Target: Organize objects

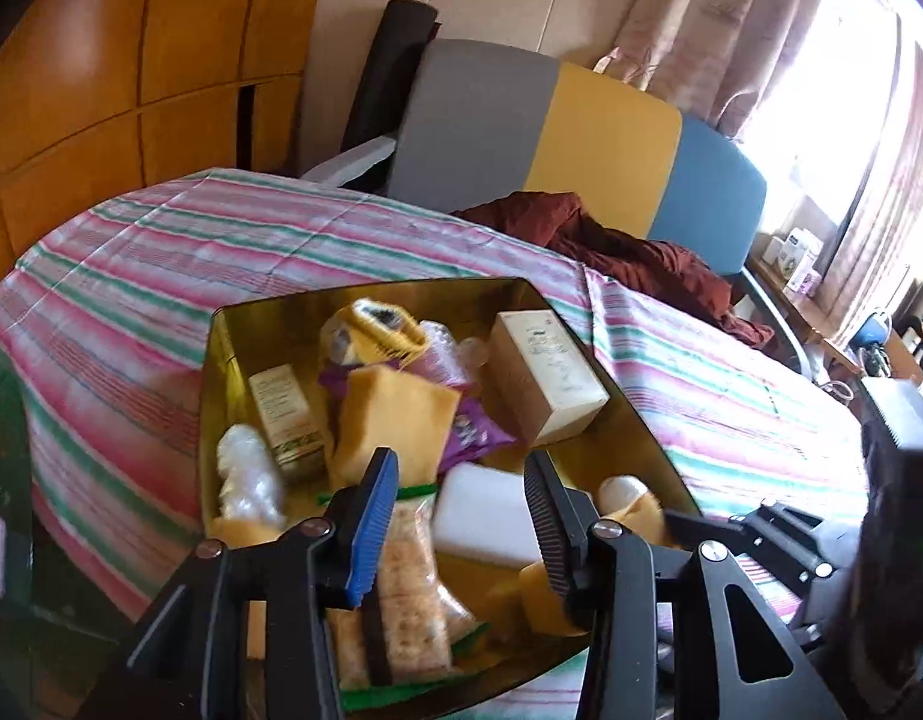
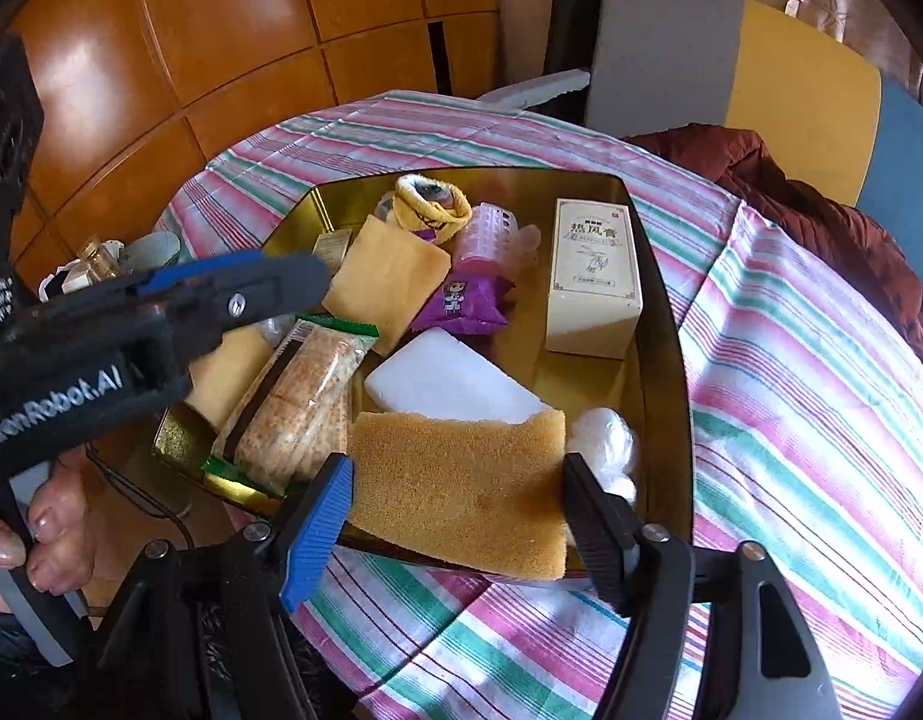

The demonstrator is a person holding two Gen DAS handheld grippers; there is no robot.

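Spread wide, the right gripper [image 2: 455, 510] hovers with its jaws released on either side of the tan sponge [image 2: 461, 486], which overhangs the near rim of the gold tin [image 2: 659, 276] on the striped surface [image 2: 821, 372]. Closing off-centre could tip the sponge out over that rim. The left gripper [image 1: 461, 510], jaws also released and empty, hangs above the cracker packet [image 1: 401, 588] and white block [image 1: 491, 516] at the tin's near left. Both tools crowd one corner, so they may collide or nudge the cream box [image 2: 593, 276] standing far right.
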